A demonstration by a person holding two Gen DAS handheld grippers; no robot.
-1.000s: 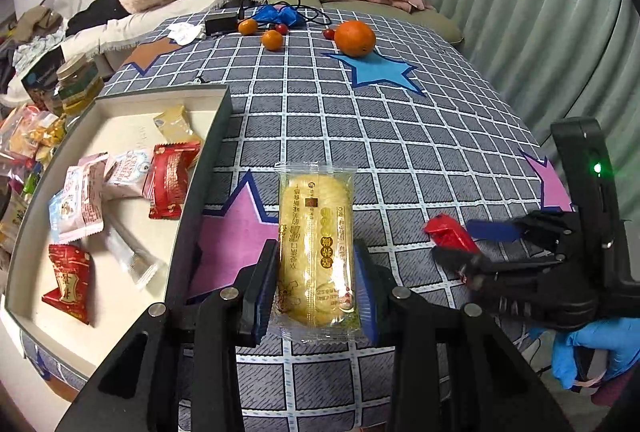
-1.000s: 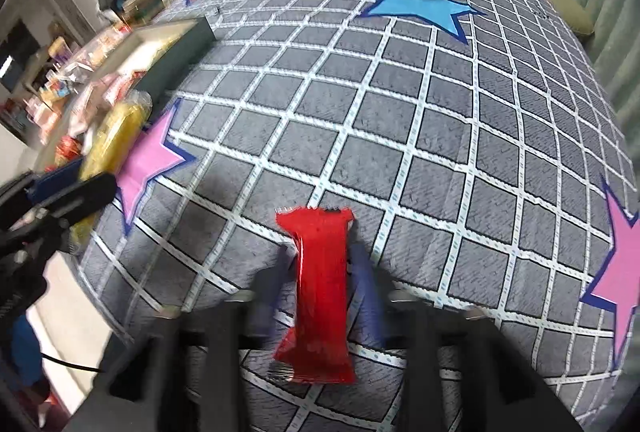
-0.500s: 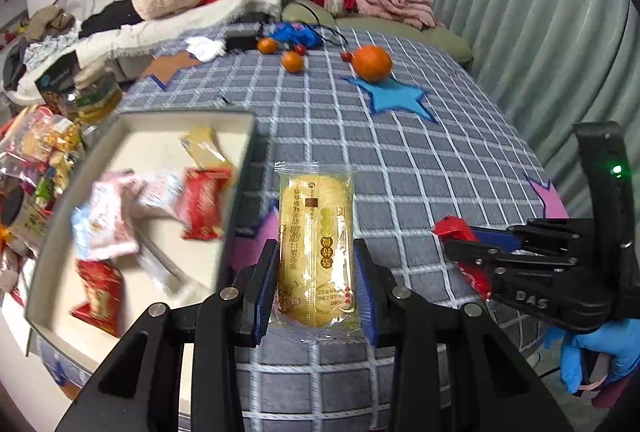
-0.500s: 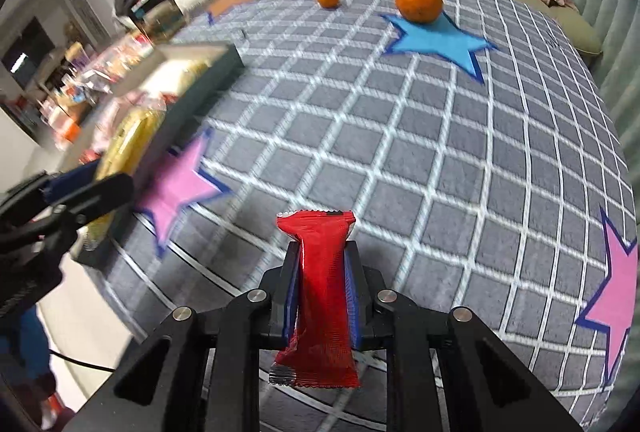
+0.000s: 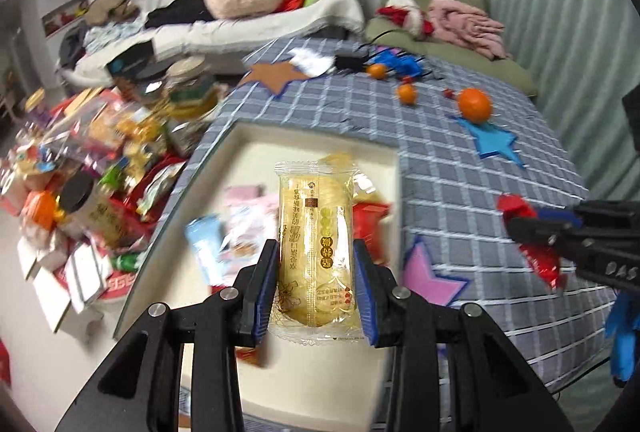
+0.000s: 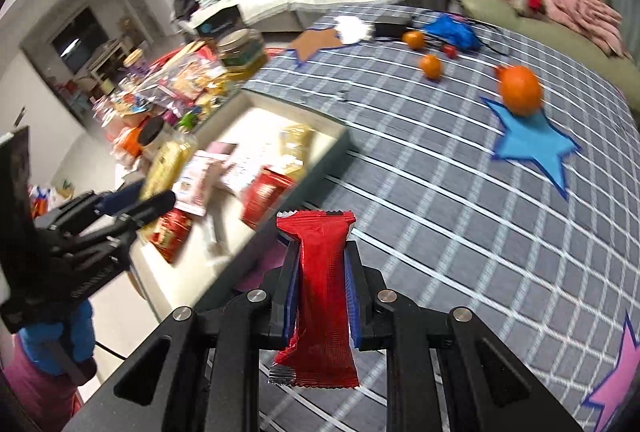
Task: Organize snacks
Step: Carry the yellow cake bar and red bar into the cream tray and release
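Observation:
My left gripper point(image 5: 315, 268) is shut on a yellow cake packet point(image 5: 314, 232) and holds it in the air over the shallow cream tray point(image 5: 316, 132), which holds several snack packets. In the right wrist view my right gripper point(image 6: 322, 274) is shut on a red snack packet point(image 6: 320, 296), lifted above the checked tablecloth just right of the tray point(image 6: 320, 119). The left wrist view shows that same red packet point(image 5: 532, 228) at its right edge, pinched in the right gripper point(image 5: 548, 232). The left gripper point(image 6: 132, 203) with the yellow packet point(image 6: 162, 167) appears at the left of the right wrist view.
A large orange point(image 5: 474, 104) and two small ones point(image 5: 407, 93) lie at the far end of the table beside a blue bag point(image 6: 452, 29) and cables. Jars point(image 5: 192, 79) and piled snack bags point(image 5: 100, 151) crowd the floor left of the table. A sofa point(image 5: 256, 3) stands behind.
Both grippers have lifted and swung left toward the tray. The right gripper has closed on the red packet and raised it off the cloth. The yellow packet now hangs over the tray.

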